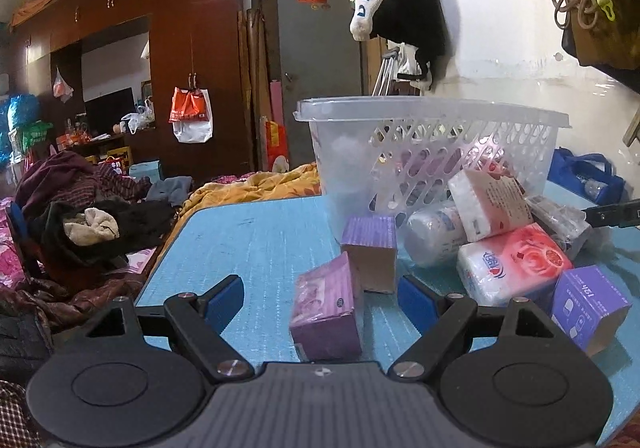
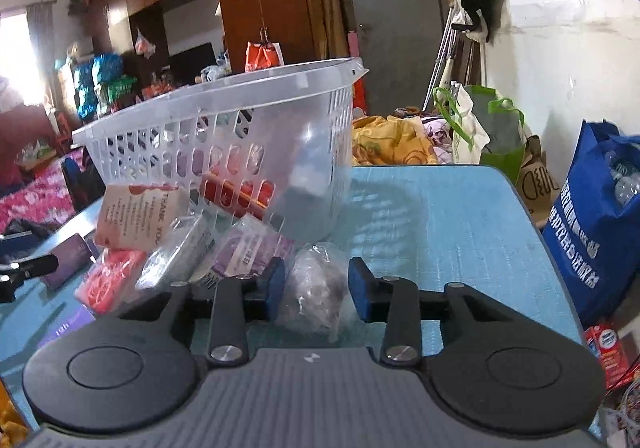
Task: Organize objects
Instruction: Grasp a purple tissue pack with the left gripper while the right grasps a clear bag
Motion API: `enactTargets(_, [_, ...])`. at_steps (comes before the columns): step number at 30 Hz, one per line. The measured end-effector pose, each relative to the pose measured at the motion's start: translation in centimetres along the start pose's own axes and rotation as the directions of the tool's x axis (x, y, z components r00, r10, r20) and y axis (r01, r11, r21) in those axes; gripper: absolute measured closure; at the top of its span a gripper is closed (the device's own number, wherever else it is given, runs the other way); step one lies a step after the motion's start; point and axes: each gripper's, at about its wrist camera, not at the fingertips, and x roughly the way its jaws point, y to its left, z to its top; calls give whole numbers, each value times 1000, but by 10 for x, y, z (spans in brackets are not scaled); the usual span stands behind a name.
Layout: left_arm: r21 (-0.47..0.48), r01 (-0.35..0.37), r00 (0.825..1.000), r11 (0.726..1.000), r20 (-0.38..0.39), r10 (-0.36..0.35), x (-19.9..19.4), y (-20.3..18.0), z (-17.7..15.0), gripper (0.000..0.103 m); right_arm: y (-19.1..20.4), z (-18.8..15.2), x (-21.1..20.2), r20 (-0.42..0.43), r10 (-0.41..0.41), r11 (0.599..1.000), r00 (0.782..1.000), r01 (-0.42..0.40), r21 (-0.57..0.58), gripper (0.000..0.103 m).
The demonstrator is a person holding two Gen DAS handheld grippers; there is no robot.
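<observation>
A clear plastic basket [image 1: 432,119] stands on the blue table [image 1: 256,240], with packets piled against it. In the left wrist view my left gripper [image 1: 320,300] is open around a small purple box [image 1: 326,312] lying on the table; another purple box [image 1: 370,252] stands just beyond. Pink tissue packs [image 1: 512,272] and a white bottle [image 1: 436,236] lie to the right. In the right wrist view my right gripper [image 2: 316,288] is open around a clear crinkled plastic bag [image 2: 318,288] on the table, in front of the basket [image 2: 224,135].
A third purple box [image 1: 588,304] lies at the right of the pile. A blue shopping bag [image 2: 600,215] stands off the table's right edge. Clothes [image 1: 80,215] are heaped on the bed left of the table. A green-and-white bag [image 2: 480,123] stands behind the table.
</observation>
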Motion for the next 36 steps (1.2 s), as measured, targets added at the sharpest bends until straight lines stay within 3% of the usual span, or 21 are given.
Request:
enactTargets(5, [45,-14,998,999,-59,17,7,-7,1,16,1,0,2,-15,-6,1000,1000,6,-9,60])
enactTargets(7, [67,-15,998,998,-61,19,7,-9,0,16,2,0,8,-58,-2,1000,998,1,-15,57])
enactTargets(9, [82,-12,997,997,-72,18,8,-11,-1,16,1,1,13,-96,18,1000,995,-19,-8,61])
enactTargets(12, [76,-14,998,997,-64,19,6,-11,-2,19,-3,-1,6,-50,10,1000,999,-9,14,63])
enactTargets(15, [60,-12,998,998,-62,16,7,-9,-3,40,-3,-2,3,-34,15,1000,999,-14,11,63])
enactTargets(16, [49,-14,998,999,-61,17,7,-7,-3,55,-2,-2,2,-24,13,1000,1000,-13,3,63])
enactTargets(17, [25,-6,999,1000,-51,7,7,-4,-3,59,-1,-2,0,-14,17,1000,1000,-17,-4,64])
enactTargets(22, [-39,5,1000,999,24,-5,-3,7,-6,59,0,-5,-9,38,29,1000,999,-28,-10,64])
enactTargets(36, [-12,7,984,1000,180,-4,-21,2,-12,59,8,-8,-27,177,18,999,984,-11,-41,64])
